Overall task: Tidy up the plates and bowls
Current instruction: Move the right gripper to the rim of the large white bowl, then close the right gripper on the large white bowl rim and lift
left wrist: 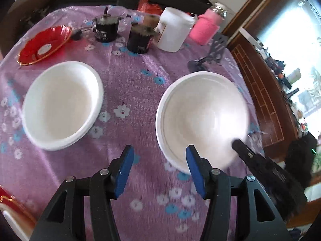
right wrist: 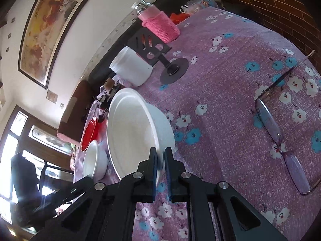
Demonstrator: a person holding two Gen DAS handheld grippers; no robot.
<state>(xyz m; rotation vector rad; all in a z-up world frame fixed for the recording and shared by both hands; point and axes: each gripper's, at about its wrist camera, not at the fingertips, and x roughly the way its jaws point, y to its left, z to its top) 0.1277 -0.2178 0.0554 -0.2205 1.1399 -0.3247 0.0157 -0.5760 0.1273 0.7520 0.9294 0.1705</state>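
Right gripper [right wrist: 159, 160] pinched tight on the near rim of the big white bowl [right wrist: 128, 132], mouth up, round, no long axis, on the purple cloth [right wrist: 230, 100]. Left gripper [left wrist: 159, 156] half open, empty, just beside that bowl. Risk: thin one-sided rim hold, so tipping or slipping on the lift; possible knock against the small white bowl [left wrist: 60, 104] nearby.

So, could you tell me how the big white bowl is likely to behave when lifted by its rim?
The big bowl looks stiff, so the rim should hold shape. Its glossy surface may slip in the right gripper, shut on one edge only. Held off-centre, it will probably tilt. It looks breakable if dropped.
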